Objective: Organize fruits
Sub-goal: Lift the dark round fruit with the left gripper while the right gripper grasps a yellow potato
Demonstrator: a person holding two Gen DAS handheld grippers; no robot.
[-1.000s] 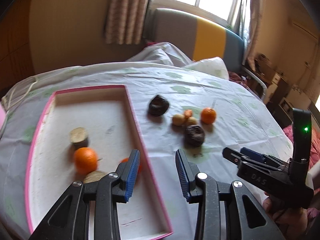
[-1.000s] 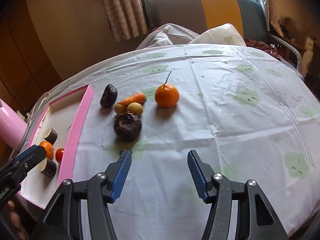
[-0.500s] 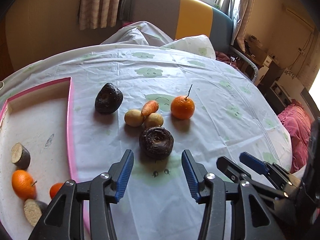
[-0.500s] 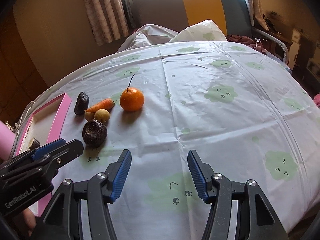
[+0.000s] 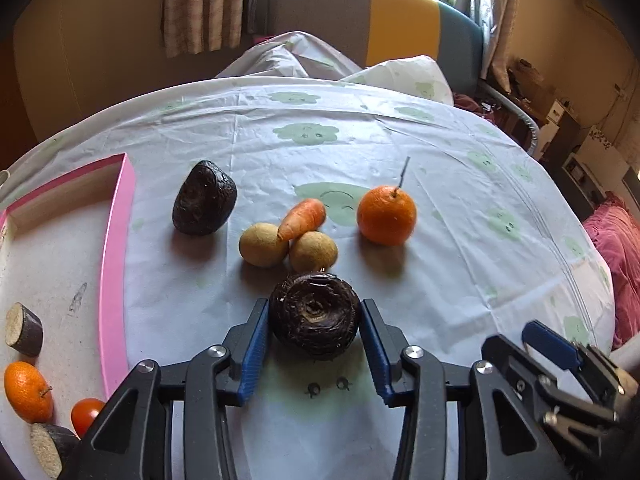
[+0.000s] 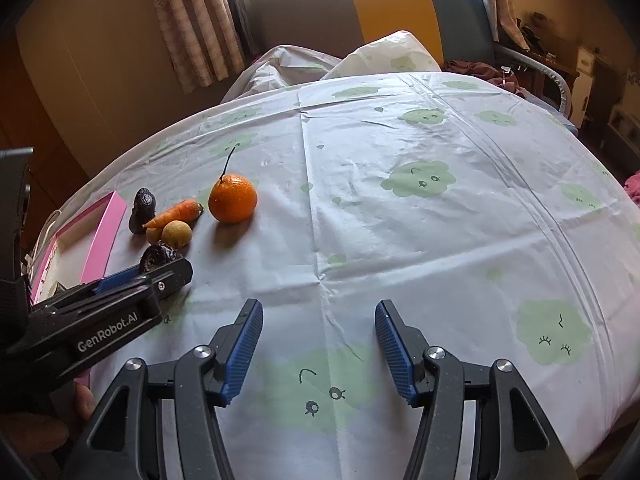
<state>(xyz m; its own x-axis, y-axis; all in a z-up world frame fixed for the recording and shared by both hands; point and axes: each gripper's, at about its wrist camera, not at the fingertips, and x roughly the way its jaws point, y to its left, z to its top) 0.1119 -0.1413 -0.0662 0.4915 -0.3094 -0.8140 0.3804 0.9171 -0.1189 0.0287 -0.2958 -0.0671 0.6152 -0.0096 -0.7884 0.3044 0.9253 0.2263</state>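
A worktop [image 5: 460,184] under a white cloth printed with green clouds fills both views. At its left edge lies a pink-rimmed tray [image 5: 116,264] that holds a small orange [image 5: 27,392], a red tomato [image 5: 86,414] and two cut dark-skinned pieces [image 5: 24,330].

The left gripper [image 5: 314,344] sits low at the near side of the worktop, its jaws apart on either side of a dark wrinkled round fruit [image 5: 315,316]; whether the blue pads touch it cannot be told. The right gripper [image 6: 319,346] hangs over bare cloth to the right, jaws wide apart and holding nothing.

Beyond the dark fruit, an orange with a stem [image 5: 386,214] stands far right, a second dark wrinkled fruit [image 5: 204,198] far left. Between them a small carrot [image 5: 303,218] rests tilted on two tan round fruits [image 5: 263,245], which touch each other.
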